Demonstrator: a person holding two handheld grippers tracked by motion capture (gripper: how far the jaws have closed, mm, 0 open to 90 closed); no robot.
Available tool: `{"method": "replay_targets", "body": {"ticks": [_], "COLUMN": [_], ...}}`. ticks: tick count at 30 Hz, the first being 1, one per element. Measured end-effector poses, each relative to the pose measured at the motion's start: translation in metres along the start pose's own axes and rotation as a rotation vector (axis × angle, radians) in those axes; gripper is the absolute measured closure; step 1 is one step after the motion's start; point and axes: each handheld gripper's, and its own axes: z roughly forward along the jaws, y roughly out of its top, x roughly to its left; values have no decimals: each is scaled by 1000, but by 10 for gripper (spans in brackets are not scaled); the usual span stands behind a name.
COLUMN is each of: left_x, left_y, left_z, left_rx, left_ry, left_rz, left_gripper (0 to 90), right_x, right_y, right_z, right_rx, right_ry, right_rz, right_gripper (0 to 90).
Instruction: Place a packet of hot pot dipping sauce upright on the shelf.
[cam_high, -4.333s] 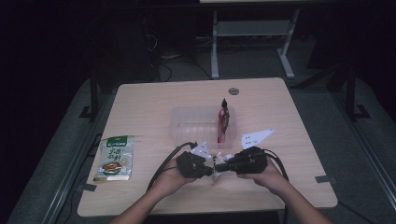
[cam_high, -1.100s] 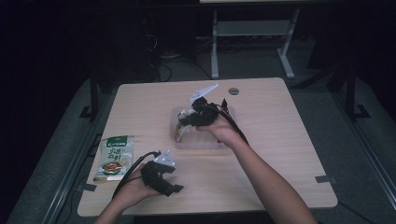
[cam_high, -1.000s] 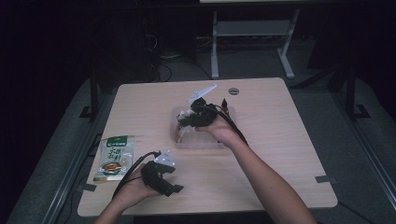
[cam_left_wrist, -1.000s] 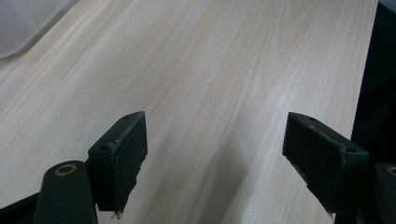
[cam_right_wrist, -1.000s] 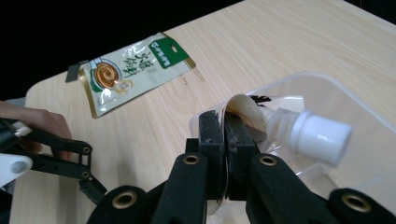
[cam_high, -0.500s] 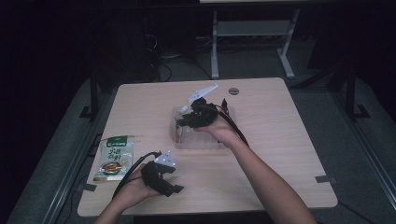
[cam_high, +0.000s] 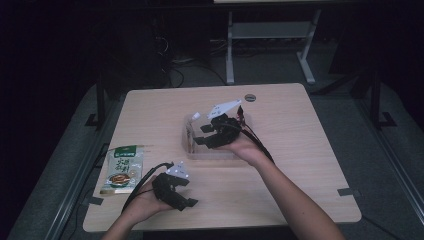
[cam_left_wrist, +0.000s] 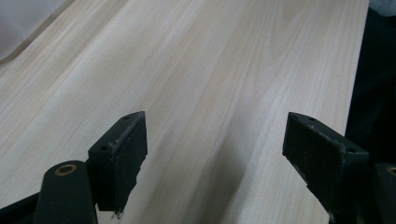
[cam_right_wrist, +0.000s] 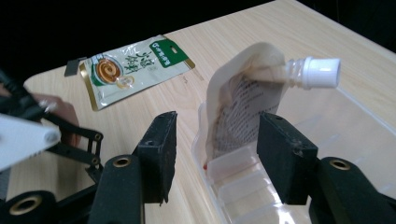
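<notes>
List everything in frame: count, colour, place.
spouted pouch: 1, beige with white cap, upright against the near end wall of the clear container
clear container: 1, transparent plastic, mid table
green sachet: 1, green and cream, flat on the table's left edge
table: 1, light wood
round plug: 1, grey, far edge of the table
white frame: 1, on the floor beyond the table
left gripper: 1, black, jaws wide apart over bare wood, nothing between them
right gripper: 1, black, at the container; jaws have just been opening, pads off the pouch
</notes>
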Motion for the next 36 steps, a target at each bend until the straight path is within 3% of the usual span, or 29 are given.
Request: {"method": "replay_targets", "body": {"ticks": [8,10,12,28,32,36], "left_x": [0,-1,-1,-1,0,6], "left_y": [1,1,1,0,-2,-4], "left_z": [-2,-2,-3,-5,-8,-16], "left_rx": [-7,-17,-24,-35,-40,-41], "left_ry": [9,11,16,35,50,95], "left_rz": [27,14,13,4,-16,-34], "left_gripper": [216,217,219,225,230,243], "right_x": [11,14,15,25,26,26], "right_y": [-16,-22,-28,-77,-93,-109], "right_z": [-17,-21,-26,-59,-67,-73], "right_rx": [-10,-7,-5,-1,10,25], "right_ry": [25,30,27,22,23,14], "right_rz": [-23,-21,-56,-12,8,25], "right_gripper": [461,458,454,406,395,384]}}
